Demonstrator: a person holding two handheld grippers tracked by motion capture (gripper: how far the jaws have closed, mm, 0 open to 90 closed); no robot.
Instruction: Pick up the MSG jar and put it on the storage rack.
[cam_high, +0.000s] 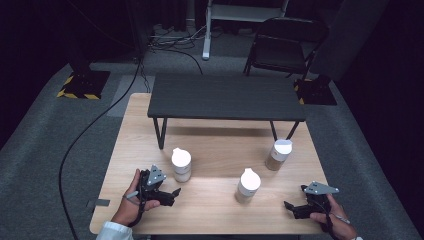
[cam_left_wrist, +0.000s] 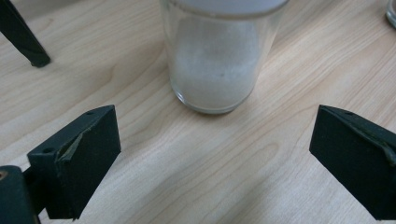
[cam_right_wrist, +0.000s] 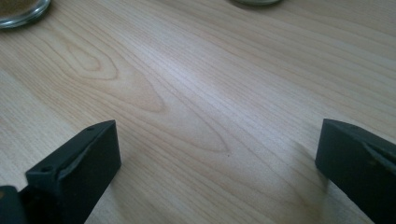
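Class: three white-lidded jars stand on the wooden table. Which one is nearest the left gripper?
The leftmost jar, just ahead of the left gripper; the middle jar and right jar stand farther off.

Showing pale wood grain with darker brown swirls across the table (cam_high: 210, 200). Standing ahead of the black left gripper (cam_left_wrist: 210, 154) fingers, a clear glass jar (cam_left_wrist: 219, 60) holding white powder under a white lid. Sitting beyond the black right gripper (cam_right_wrist: 217, 158) fingers, a jar (cam_high: 278, 155) holding tan contents. Carrying a grey plate on top, each gripper. Spanning the far side, a dark grey shelf (cam_high: 225, 97) on black legs.
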